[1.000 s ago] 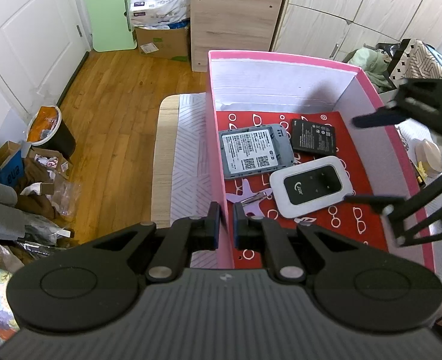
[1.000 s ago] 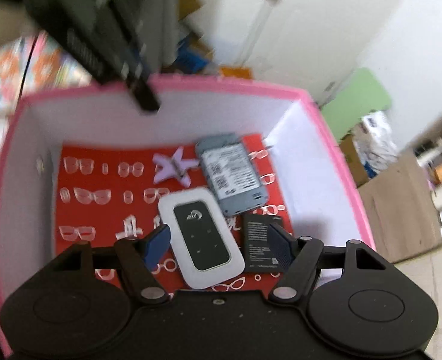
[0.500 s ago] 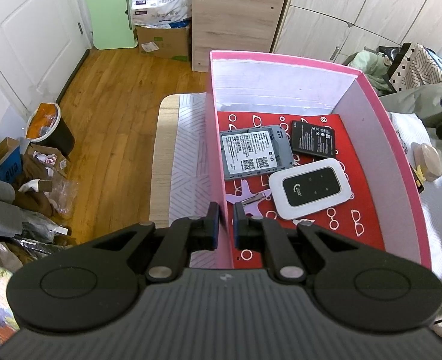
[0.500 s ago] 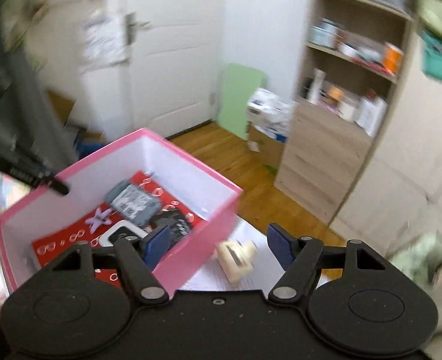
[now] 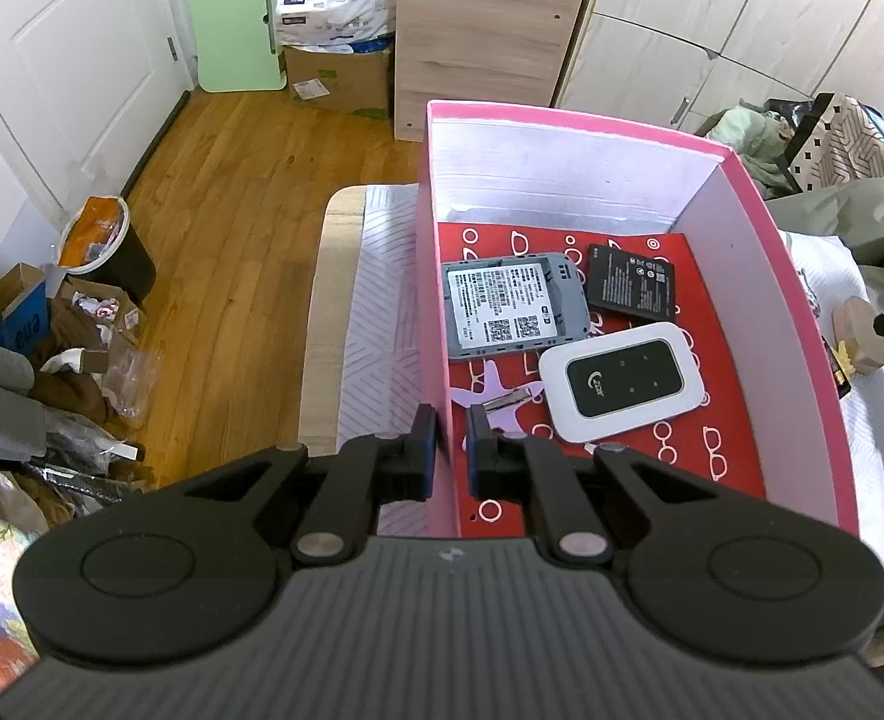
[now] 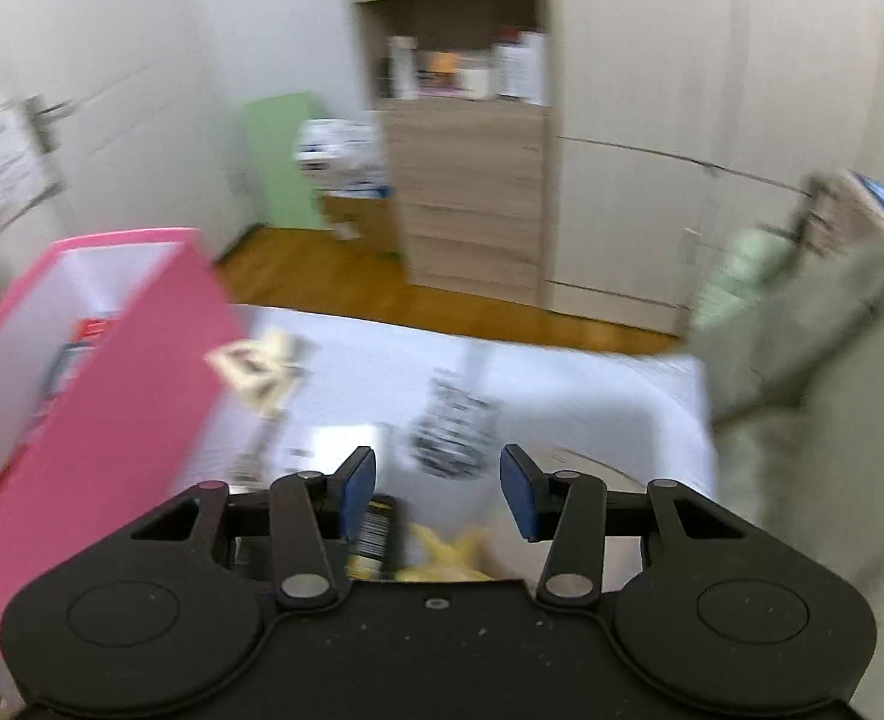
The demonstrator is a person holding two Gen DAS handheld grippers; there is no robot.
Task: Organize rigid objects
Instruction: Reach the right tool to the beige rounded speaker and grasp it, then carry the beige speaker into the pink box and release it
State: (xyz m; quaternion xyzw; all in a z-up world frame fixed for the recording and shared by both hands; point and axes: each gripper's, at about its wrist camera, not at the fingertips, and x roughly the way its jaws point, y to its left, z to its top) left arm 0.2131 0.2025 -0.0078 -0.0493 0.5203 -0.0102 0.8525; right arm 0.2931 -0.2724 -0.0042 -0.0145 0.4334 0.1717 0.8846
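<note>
Box: one pink box, centre to right of the left wrist view, white inside, red patterned floor.
Left gripper: the left gripper at lower centre; its fingers are clamped on the box's left wall, one pad outside, one inside.
In the box: four things. One grey cover with a white label at the middle; one black battery just right of it; one white router with a black face below both; one small purple star-shaped piece near the left wall, with a metal bit on it.
Worktop: white patterned worktop under the box; one beige round thing at the right edge, outside the box.
Right gripper: the right gripper at lower centre of a blurred right wrist view; its fingers stand half open, have just been closing, with nothing between the pads.
Below right gripper: one black barcoded thing and something yellow, too blurred to name.
Box in the right view: left of frame, apart from the gripper.
</note>
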